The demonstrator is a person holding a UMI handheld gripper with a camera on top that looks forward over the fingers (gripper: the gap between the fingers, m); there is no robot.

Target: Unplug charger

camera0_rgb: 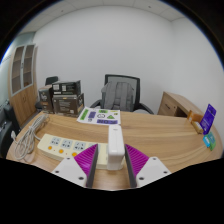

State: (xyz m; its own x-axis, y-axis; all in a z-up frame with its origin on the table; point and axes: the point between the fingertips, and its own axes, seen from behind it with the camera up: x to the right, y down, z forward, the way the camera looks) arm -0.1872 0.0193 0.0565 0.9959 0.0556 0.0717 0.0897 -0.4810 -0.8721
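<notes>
Hand-held gripper (112,167) fingers flank white upright charger (115,144) on power strip (68,145).

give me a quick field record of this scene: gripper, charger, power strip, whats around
gripper: gripper open, purple pads on its fingers
charger: white charger upright between the fingers, gaps on both sides
power strip: white power strip on the wooden desk, charger seems plugged in at its near end
cable: white cable beside the strip
beyond: black office chair behind the desk, boxes stacked next to it
task state: charger not yet pulled out
</notes>
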